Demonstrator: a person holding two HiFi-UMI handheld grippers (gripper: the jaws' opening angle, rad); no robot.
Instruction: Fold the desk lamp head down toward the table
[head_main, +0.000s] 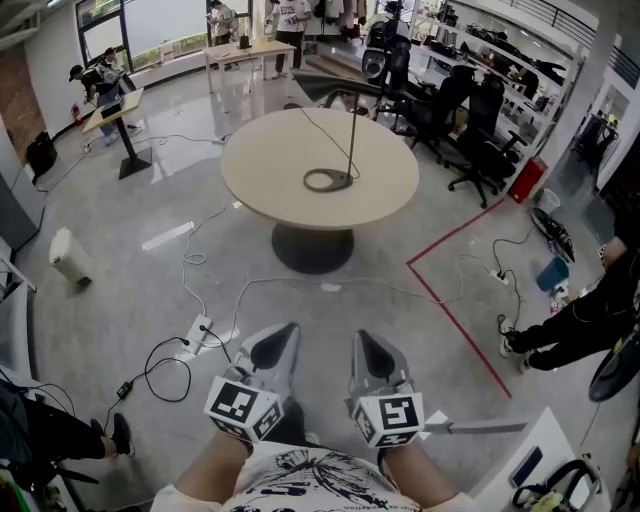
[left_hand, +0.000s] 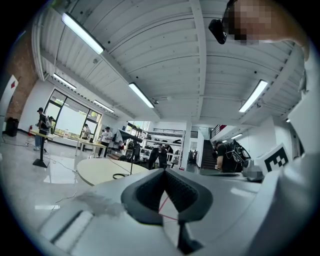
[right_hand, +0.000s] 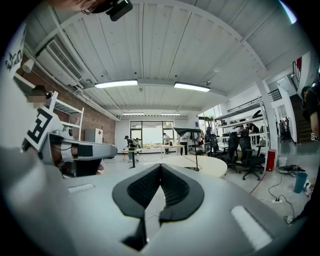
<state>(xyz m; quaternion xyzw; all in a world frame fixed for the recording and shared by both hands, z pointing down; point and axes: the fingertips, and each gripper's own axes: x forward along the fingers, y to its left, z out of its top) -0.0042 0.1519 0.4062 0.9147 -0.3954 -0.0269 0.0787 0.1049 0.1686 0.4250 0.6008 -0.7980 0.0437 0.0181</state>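
Observation:
The desk lamp (head_main: 351, 140) stands on the round beige table (head_main: 270, 170) well ahead of me: a black ring base (head_main: 325, 180), a thin upright pole and a dark flat head (head_main: 335, 88) held level at the top. My left gripper (head_main: 280, 340) and right gripper (head_main: 368, 345) are low, close to my body, far short of the table, both shut on nothing. In the left gripper view the lamp (left_hand: 131, 159) shows small beyond the left gripper (left_hand: 164, 170). In the right gripper view the lamp (right_hand: 195, 149) is beyond the right gripper (right_hand: 160, 166).
Cables and a power strip (head_main: 198, 332) lie on the floor between me and the table. A red tape line (head_main: 450, 310) runs on the right. Black office chairs (head_main: 470, 130) crowd the back right. A person (head_main: 585, 318) crouches at right; a white bin (head_main: 68, 258) stands left.

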